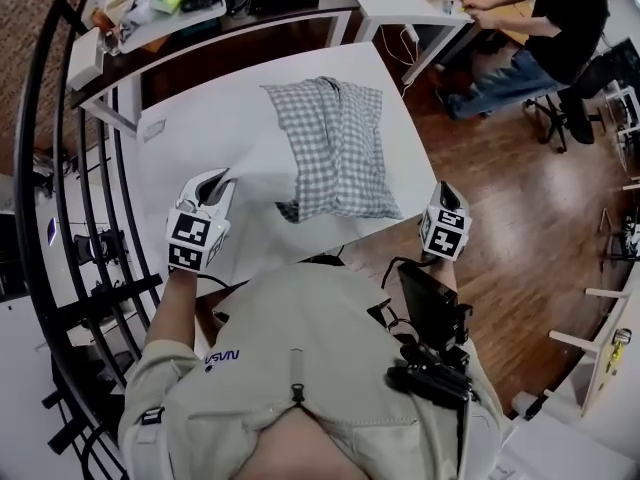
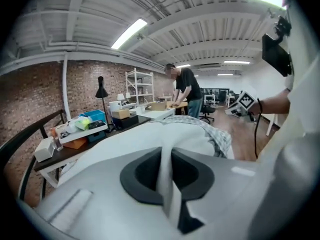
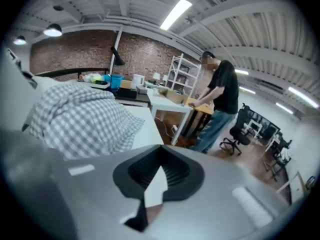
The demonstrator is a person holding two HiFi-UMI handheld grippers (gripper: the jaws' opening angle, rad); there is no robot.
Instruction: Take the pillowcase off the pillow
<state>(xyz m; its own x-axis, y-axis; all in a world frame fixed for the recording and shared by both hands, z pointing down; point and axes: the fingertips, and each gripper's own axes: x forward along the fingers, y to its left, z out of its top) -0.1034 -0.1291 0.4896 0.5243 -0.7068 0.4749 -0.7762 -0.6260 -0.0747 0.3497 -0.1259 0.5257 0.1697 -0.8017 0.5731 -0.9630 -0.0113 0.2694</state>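
Brick wall (image 2: 82, 89), wooden floor (image 1: 510, 218), white table (image 1: 200, 133), ceiling strip lights (image 2: 129, 33), white shelving (image 2: 140, 86)

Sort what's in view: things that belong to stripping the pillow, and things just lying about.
Job: pillowcase; pillow; left gripper, shut on the pillow; right gripper, shut, empty.
Lying about: blue bin; desk lamp; cardboard box.

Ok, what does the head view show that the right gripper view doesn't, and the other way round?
Only the head view: the left gripper, shut on the white pillow, and the wearer's beige shirt. Only the right gripper view: the right gripper seen close, jaws shut with nothing between them, plus the brick wall and a ceiling light. Both: the checked pillowcase, the white table and the person in black at the far desk.
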